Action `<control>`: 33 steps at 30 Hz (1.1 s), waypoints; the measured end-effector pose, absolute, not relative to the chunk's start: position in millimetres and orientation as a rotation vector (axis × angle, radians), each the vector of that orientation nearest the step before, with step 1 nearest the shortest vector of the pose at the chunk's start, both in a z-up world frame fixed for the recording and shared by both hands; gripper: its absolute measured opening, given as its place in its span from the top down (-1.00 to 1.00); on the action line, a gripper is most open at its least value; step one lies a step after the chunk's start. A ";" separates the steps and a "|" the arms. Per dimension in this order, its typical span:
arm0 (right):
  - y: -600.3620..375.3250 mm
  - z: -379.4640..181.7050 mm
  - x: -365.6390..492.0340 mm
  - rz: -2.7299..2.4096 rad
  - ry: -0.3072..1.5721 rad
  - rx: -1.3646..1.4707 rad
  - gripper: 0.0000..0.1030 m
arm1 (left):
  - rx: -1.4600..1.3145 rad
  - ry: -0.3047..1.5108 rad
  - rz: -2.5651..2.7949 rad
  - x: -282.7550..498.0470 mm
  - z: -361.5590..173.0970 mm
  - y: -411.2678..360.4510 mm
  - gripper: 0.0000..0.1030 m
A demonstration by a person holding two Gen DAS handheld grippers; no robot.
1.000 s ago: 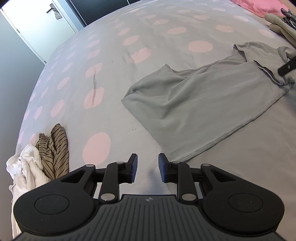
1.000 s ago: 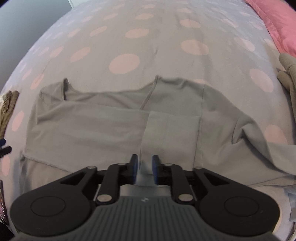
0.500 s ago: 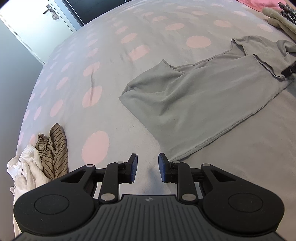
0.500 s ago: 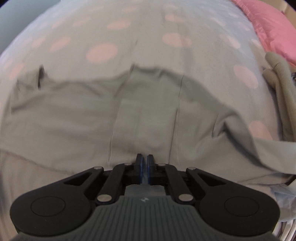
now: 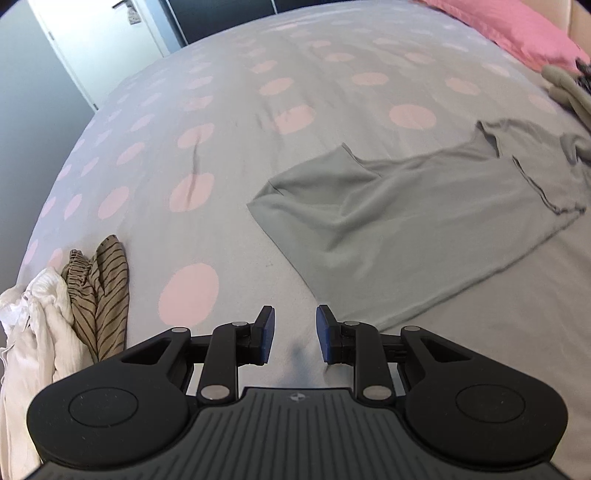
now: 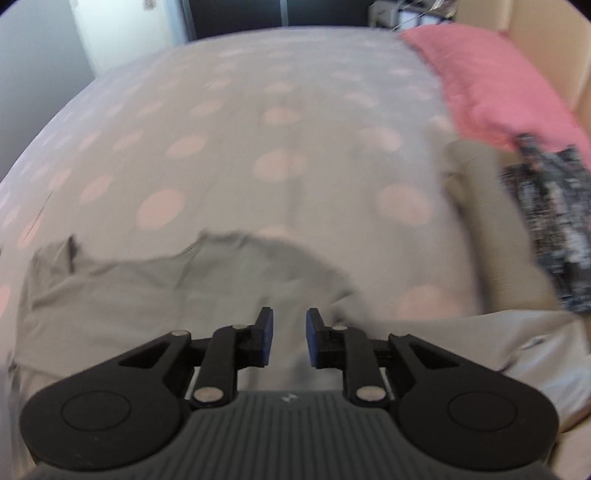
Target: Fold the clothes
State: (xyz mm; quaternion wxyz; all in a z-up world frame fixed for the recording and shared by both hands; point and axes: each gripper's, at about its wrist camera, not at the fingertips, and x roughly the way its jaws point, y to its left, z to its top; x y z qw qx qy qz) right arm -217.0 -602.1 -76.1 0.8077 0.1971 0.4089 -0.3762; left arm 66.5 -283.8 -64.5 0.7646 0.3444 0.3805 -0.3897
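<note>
Most of both views is filled by a big bed (image 5: 229,122) with a grey cover that has pink dots all over it. Behind the bed there is a white door (image 5: 107,33) and a dark wall. A long pink pillow (image 6: 491,85) lies along the far right edge of the bed. The grey shirt (image 5: 406,221) is the thing to fold, and it lies spread out on the right half of the bed, partly folded, with some wrinkles and 1 edge turned over. In the right wrist view the same shirt (image 6: 177,295) looks blurry and sits low in the picture, right under the tool. Near the pillow there is a beige cloth (image 6: 487,221) with a dark patterned cloth (image 6: 546,221) just beside it. At the left edge of the bed there is a small heap with a white cloth (image 5: 33,332) and a brown striped cloth (image 5: 107,295) touching each other. The left gripper (image 5: 291,328) hangs above bare bed cover, just beside the near corner of the shirt, and its jaws are spread apart with nothing between them. The right gripper (image 6: 289,336) hangs over the shirt, and its jaws are spread apart too, holding nothing.
</note>
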 end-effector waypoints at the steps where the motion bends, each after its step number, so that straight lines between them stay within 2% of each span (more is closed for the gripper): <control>1: -606.3 -70.1 -223.2 -0.822 0.854 0.423 0.58 | 0.739 0.826 -0.844 67.5 -63.0 -283.7 0.56; 8: -622.2 -85.4 -280.1 -0.926 0.957 0.356 0.58 | 0.674 0.828 -0.815 76.1 -52.5 -281.9 0.56; 12: -612.2 -117.5 -288.3 -0.915 1.087 0.232 0.57 | 0.636 0.838 -0.798 85.6 -44.0 -277.2 0.56; 15: -613.5 -137.2 -292.9 -0.915 1.133 0.196 0.33 | 0.625 0.838 -0.796 91.3 -37.0 -272.9 0.56; 18: -622.3 -151.7 -299.0 -0.931 1.146 0.212 0.31 | 0.624 0.826 -0.776 97.2 -30.2 -267.4 0.56; 21: -631.0 -166.1 -305.2 -0.947 1.159 0.228 0.19 | 0.611 0.823 -0.755 104.8 -25.5 -262.7 0.56; 24: -639.8 -180.6 -311.3 -0.963 1.172 0.244 0.27 | 0.602 0.825 -0.741 110.6 -21.9 -259.6 0.56; 26: -644.4 -179.2 -313.3 -0.978 1.171 0.270 0.59 | 0.604 0.826 -0.741 112.0 -20.7 -258.9 0.56; 27: -646.7 -178.0 -314.1 -0.985 1.170 0.285 0.82 | 0.609 0.825 -0.742 112.4 -20.4 -258.4 0.56; 28: -648.9 -176.7 -315.0 -0.993 1.168 0.299 0.89 | 0.620 0.823 -0.740 112.3 -20.4 -257.8 0.56; 33: -643.6 -162.4 -312.8 -0.993 1.207 0.310 0.91 | 0.644 0.817 -0.727 112.6 -19.3 -251.8 0.56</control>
